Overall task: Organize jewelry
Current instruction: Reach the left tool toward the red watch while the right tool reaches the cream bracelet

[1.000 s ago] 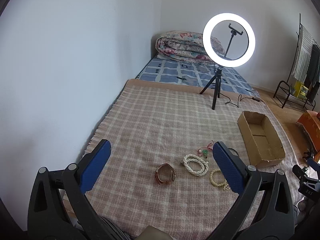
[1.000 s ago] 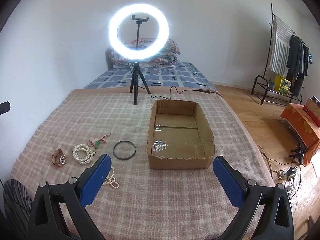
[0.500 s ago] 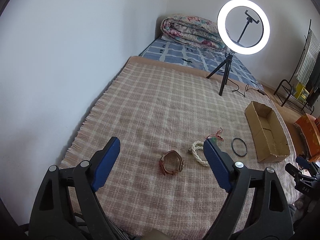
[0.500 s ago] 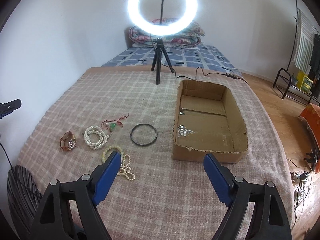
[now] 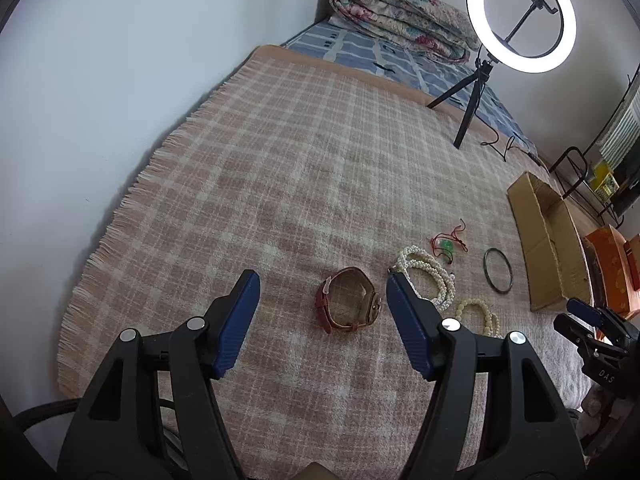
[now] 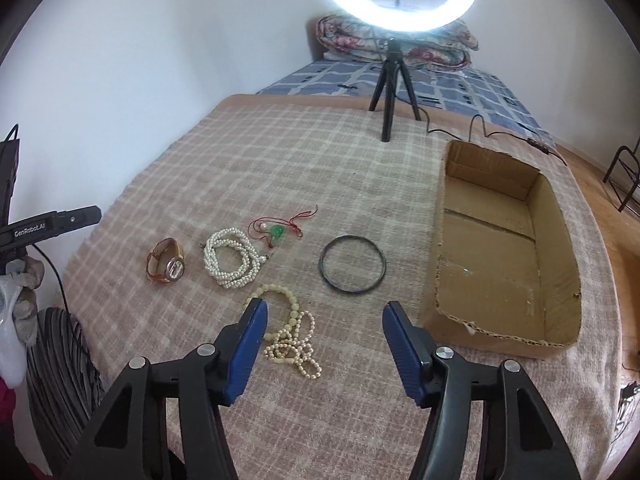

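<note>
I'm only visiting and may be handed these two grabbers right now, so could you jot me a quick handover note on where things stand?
Left gripper: open, empty, lined up on the brown watch.
Right gripper: open, empty, above the cream bead strand.
All the jewelry lies loose on the plaid blanket: watch, white pearl strand, red cord with green charm, black bangle, cream beads.
The cardboard box stands to the right with nothing in it.
Done: nothing sorted yet.
Left: probably move all five pieces into the box.
</note>
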`<state>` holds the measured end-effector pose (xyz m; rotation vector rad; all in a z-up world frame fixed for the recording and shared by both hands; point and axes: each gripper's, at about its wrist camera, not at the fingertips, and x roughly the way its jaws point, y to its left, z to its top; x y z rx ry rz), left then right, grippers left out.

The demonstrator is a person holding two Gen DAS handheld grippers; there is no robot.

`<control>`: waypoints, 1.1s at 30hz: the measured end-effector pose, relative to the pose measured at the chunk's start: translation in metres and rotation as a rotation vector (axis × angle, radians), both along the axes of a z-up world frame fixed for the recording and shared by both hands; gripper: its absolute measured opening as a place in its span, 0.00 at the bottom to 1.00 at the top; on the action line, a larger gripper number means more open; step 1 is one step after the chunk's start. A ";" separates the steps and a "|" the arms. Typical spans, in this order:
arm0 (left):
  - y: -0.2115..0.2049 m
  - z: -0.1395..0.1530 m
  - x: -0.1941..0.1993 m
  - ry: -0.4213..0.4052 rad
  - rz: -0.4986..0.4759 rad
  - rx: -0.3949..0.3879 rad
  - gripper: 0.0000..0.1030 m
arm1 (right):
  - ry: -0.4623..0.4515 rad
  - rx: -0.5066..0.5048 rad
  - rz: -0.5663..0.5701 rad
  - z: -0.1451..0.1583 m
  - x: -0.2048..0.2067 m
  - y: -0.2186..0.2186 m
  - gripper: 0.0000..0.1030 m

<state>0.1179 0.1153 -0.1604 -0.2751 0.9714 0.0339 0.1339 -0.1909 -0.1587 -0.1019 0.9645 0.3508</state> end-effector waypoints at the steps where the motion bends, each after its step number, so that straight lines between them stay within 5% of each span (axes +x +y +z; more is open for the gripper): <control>1: -0.001 -0.005 0.002 0.010 -0.005 -0.007 0.66 | 0.013 -0.004 0.018 -0.004 0.003 0.004 0.54; 11: 0.000 -0.039 0.018 0.086 -0.008 -0.040 0.61 | 0.131 -0.015 0.088 -0.044 0.036 0.024 0.38; 26: 0.003 -0.069 0.029 0.137 0.002 -0.057 0.61 | 0.207 -0.129 0.195 -0.079 0.061 0.052 0.30; 33: 0.001 -0.081 0.037 0.164 0.005 -0.042 0.52 | 0.219 -0.156 0.216 -0.087 0.065 0.059 0.28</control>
